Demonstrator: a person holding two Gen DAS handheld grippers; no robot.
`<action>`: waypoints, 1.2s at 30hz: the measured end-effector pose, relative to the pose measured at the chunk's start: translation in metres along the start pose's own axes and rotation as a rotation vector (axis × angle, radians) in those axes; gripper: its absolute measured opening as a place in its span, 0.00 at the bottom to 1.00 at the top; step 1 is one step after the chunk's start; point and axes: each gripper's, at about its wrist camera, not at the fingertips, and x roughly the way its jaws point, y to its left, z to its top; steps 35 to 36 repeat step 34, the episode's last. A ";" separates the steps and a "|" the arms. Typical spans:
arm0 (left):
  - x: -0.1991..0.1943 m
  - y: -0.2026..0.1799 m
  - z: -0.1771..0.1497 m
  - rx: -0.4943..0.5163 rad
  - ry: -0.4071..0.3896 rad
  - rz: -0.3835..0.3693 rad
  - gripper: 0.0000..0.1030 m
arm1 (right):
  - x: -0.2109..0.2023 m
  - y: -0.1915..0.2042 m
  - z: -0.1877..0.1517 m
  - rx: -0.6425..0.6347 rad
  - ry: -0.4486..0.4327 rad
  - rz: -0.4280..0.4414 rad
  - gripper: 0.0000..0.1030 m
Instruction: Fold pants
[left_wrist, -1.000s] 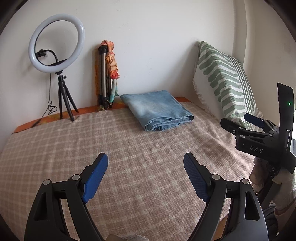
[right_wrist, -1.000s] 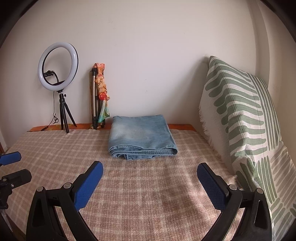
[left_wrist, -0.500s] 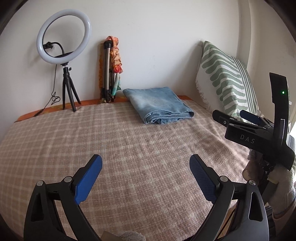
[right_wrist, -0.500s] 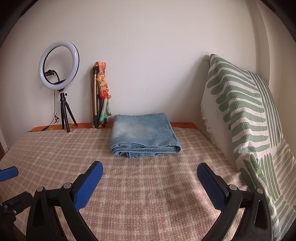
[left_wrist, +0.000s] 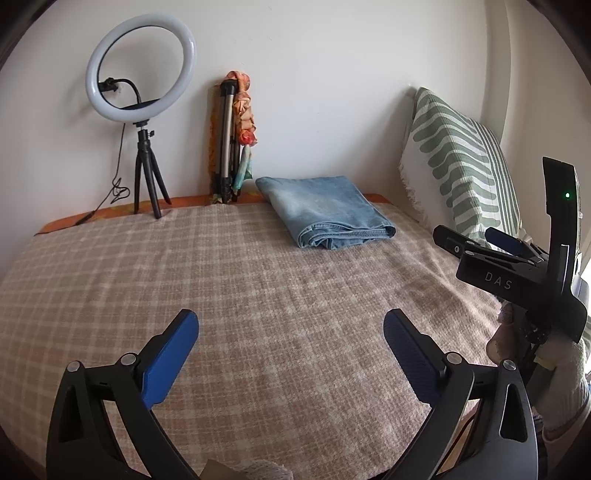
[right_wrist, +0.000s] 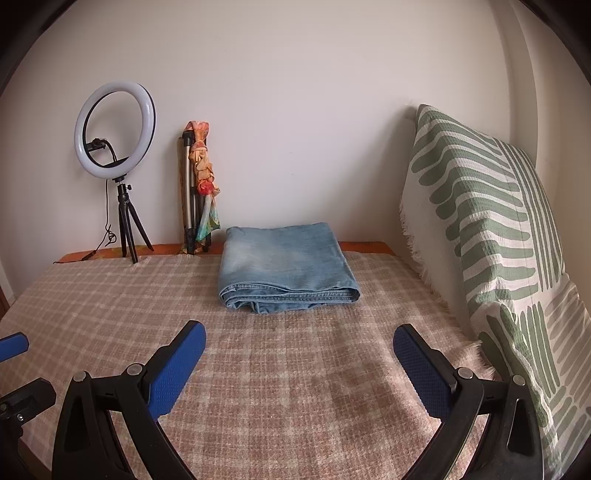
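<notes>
A pair of light blue jeans (left_wrist: 325, 212) lies folded into a compact rectangle at the far side of the bed, near the wall; it also shows in the right wrist view (right_wrist: 286, 267). My left gripper (left_wrist: 290, 332) is open and empty, held above the checked blanket (left_wrist: 221, 280) well short of the jeans. My right gripper (right_wrist: 299, 341) is open and empty too, a little in front of the jeans. The right gripper's body shows at the right edge of the left wrist view (left_wrist: 517, 273).
A green-and-white patterned pillow (right_wrist: 491, 236) leans against the wall at the right. A ring light on a small tripod (right_wrist: 114, 147) and a folded tripod with a colourful cloth (right_wrist: 199, 188) stand at the back left.
Both grippers have drawn back and risen slightly from the folded jeans. The jeans have not moved. Both grippers stay open.
</notes>
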 end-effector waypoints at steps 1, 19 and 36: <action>0.000 0.000 0.000 0.000 0.000 -0.001 0.97 | 0.000 0.000 0.000 0.000 0.001 0.000 1.00; -0.002 -0.002 -0.001 0.022 -0.010 0.030 0.99 | 0.000 0.001 0.000 -0.005 0.008 0.010 1.00; -0.004 -0.003 -0.003 0.031 -0.035 0.039 0.99 | 0.003 0.003 0.001 -0.008 0.016 0.022 1.00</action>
